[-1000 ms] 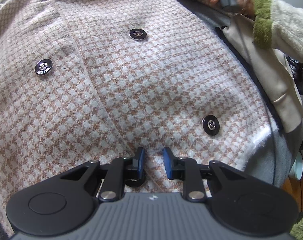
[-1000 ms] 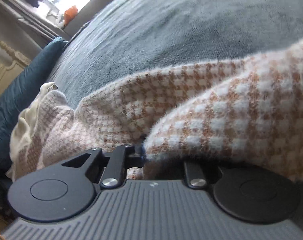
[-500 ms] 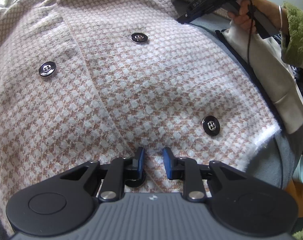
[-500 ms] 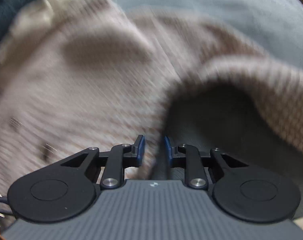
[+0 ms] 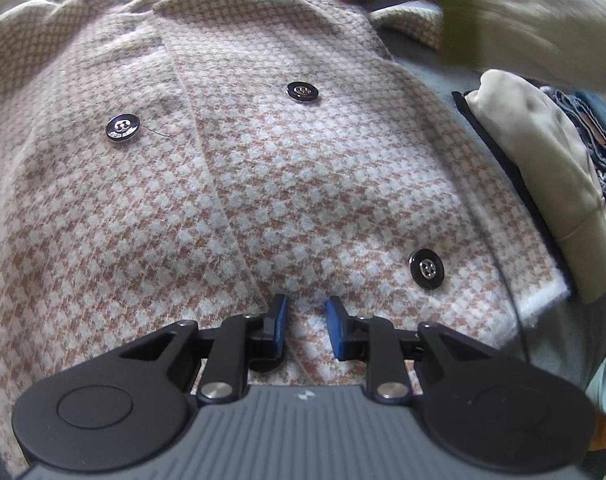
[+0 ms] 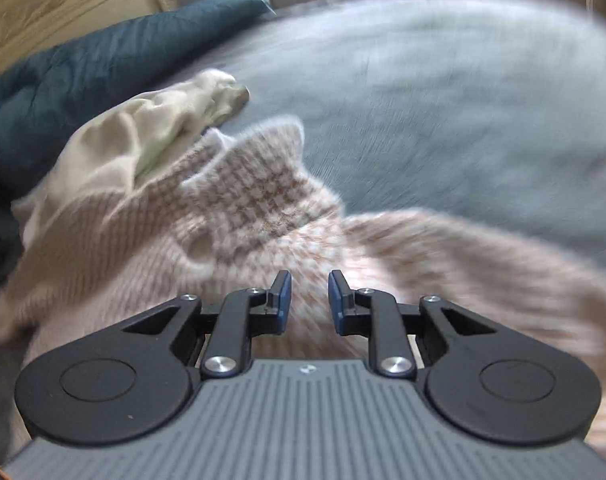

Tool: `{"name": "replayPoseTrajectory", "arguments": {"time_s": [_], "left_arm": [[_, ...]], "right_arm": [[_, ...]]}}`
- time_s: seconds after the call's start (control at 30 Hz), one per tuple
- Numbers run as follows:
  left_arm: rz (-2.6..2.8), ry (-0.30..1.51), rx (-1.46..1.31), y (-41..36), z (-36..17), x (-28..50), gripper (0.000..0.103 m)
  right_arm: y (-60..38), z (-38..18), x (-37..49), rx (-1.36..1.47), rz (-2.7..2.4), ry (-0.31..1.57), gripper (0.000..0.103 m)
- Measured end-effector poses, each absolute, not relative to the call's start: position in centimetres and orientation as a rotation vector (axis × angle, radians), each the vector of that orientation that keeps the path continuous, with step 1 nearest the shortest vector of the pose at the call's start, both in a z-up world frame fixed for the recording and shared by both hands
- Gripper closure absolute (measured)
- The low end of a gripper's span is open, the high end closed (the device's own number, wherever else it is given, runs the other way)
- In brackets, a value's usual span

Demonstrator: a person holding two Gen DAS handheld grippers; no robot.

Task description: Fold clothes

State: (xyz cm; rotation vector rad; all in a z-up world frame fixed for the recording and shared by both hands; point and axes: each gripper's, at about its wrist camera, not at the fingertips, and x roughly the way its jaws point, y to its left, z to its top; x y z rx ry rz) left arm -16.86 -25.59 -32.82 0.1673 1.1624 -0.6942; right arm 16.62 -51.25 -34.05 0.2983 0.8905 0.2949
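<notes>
Houndstooth coat (image 5: 231, 208) lies flat on the bed (image 6: 463, 100), front placket running lower centre to upper left. Left gripper (image 5: 305, 322) sits over the hem, slightly spread, nothing pinched. Right gripper (image 6: 309, 300), likewise empty, points at the collar (image 6: 259, 184) straight ahead, so it's nearer.

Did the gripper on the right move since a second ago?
Yes. The right gripper let go of the checked coat and swung over it toward the lapel; the grey blanket stayed.

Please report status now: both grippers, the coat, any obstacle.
Left gripper open over pink-and-tan houndstooth wool coat. Right gripper open, holding nothing. Cream garment at coat's edge.
</notes>
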Motion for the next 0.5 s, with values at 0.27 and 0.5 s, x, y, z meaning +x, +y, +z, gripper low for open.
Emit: {"name": "replayPoseTrajectory", "arguments": {"time_s": [0.27,0.5], "left_arm": [[-0.708,1.139,0.086,-24.4,-33.2,-17.0,0.080],[-0.748,1.152,0.018,-23.3,-33.5,-16.2,0.080]], "right_arm": [[-51.2,-34.7,17.7,0.516,0.281,0.778,0.081],[-53.4,-32.0,20.3,0.439,0.223,0.739,0.060]]}}
